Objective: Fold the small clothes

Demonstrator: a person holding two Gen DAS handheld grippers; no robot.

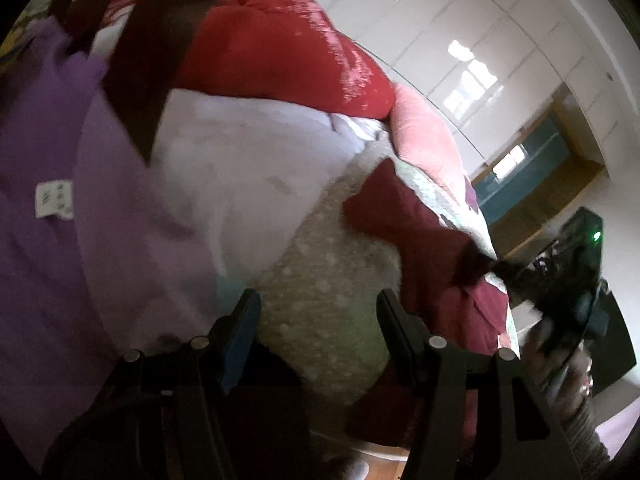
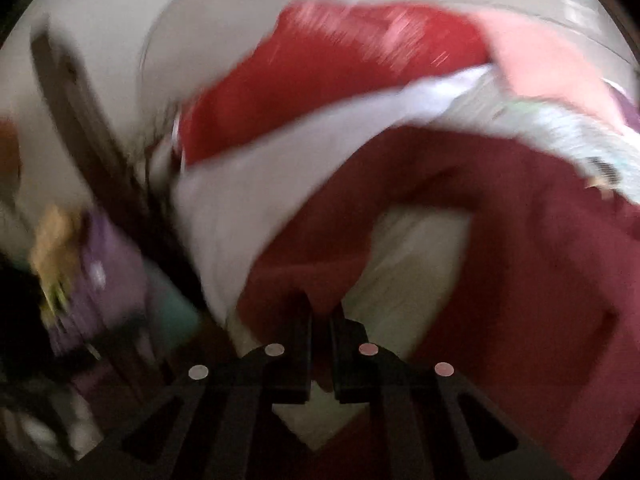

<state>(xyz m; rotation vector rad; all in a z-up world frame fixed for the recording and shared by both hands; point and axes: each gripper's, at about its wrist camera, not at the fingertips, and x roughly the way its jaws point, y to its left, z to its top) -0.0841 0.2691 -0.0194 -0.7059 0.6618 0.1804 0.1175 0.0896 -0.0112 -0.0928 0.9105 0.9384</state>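
White wardrobe doors (image 1: 460,40) back piled clothes; left claw (image 1: 318,304) released, right claw (image 2: 320,320) grasping maroon garment (image 2: 500,260).

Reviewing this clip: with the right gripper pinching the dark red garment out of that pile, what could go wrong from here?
1. The dark red garment lies under the white cloth and the bright red one; pulling may drag them along.
2. The right gripper holds only an edge, which may slip.
3. The left gripper is open, steadying nothing.
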